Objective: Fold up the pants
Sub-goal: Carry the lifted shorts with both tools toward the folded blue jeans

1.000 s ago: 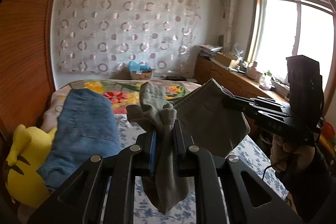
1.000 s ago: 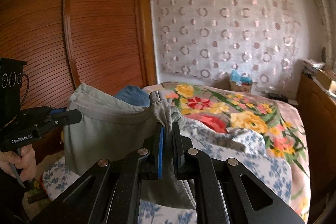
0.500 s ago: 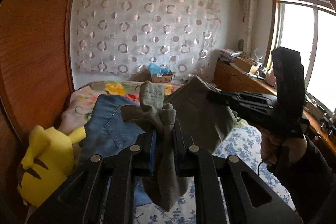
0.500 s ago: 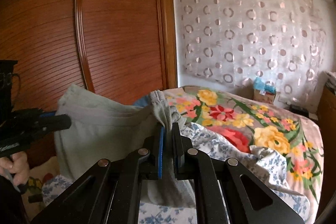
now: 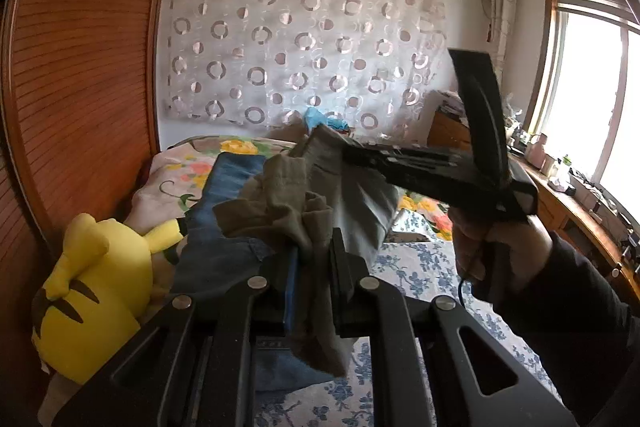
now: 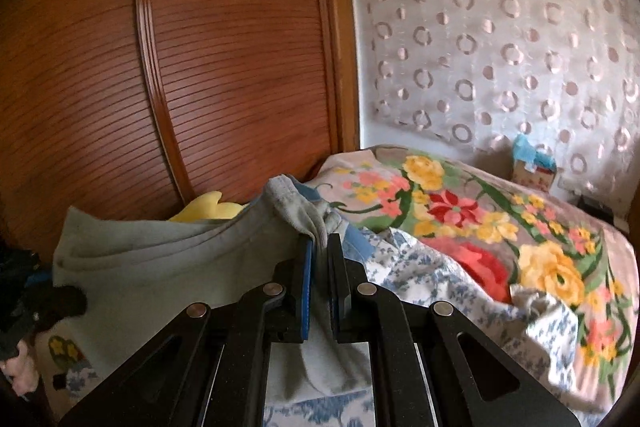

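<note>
So we've got the grey pants [image 5: 312,203] up in the air over the bed [image 6: 460,259], one bunch of fabric in each set of tongs. The left tongs [image 5: 312,259] are pinching a wad of the cloth, with a tail of it hanging down below the fingers, and the right tongs [image 6: 318,251] are clamped on the bunched edge at the other end. In the right wrist view the cloth runs off to the left from our right tongs as a sagging sheet, so its long axis goes pretty much from one hand to the other, side to side over the near part of the bed. Both hands are equally "on" it, neither is nearer. Far-left on the bed there's a pair of blue jeans [image 5: 224,211] and a yellow plush toy [image 5: 96,291] right against the wooden wardrobe [image 6: 160,67]. Our guess is the next bit comes down to bringing the two held ends together or laying the span flat on the blue-flowered sheet [image 5: 424,275] below.
</note>
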### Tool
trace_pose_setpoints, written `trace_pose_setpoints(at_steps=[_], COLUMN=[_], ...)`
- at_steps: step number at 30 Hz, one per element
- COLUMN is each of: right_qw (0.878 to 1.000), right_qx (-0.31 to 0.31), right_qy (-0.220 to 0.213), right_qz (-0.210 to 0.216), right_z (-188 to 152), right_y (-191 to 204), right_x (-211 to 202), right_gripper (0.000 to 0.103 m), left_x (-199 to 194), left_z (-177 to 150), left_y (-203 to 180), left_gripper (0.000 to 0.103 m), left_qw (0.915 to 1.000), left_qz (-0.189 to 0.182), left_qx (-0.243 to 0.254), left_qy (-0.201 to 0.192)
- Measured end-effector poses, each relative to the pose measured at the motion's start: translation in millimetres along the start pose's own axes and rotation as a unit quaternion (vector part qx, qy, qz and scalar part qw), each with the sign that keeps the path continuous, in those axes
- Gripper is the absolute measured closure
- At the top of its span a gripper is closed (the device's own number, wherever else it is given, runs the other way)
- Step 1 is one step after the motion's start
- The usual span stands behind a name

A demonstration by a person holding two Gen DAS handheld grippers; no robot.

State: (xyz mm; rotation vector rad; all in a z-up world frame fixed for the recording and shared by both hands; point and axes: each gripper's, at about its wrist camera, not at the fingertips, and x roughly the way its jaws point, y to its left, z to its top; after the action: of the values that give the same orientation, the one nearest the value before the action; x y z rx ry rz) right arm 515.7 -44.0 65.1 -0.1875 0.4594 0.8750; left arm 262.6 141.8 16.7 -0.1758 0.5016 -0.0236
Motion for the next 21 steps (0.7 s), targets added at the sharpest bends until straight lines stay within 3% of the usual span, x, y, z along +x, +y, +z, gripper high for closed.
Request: trace_pose_setpoints(at_steps=[9,21], right_qw=[0.999,0.996], right_qx=[-0.037,-0.05], right_qy=[0.006,0.063], right_qz=[0.028,0.035], right_z=[21,29], right_y=[5,0], right_x=[47,102], right_gripper=[0.096,0.096], left_x=[9,27], left_z=[-17,-40], left_y=[29,53], left_gripper=[0.089,0.089], left_qw=[0.999,0.9953], left_qz=[0.014,0.046], left_qx=[-0.039,-0.067], left_qy=[0.019,0.051])
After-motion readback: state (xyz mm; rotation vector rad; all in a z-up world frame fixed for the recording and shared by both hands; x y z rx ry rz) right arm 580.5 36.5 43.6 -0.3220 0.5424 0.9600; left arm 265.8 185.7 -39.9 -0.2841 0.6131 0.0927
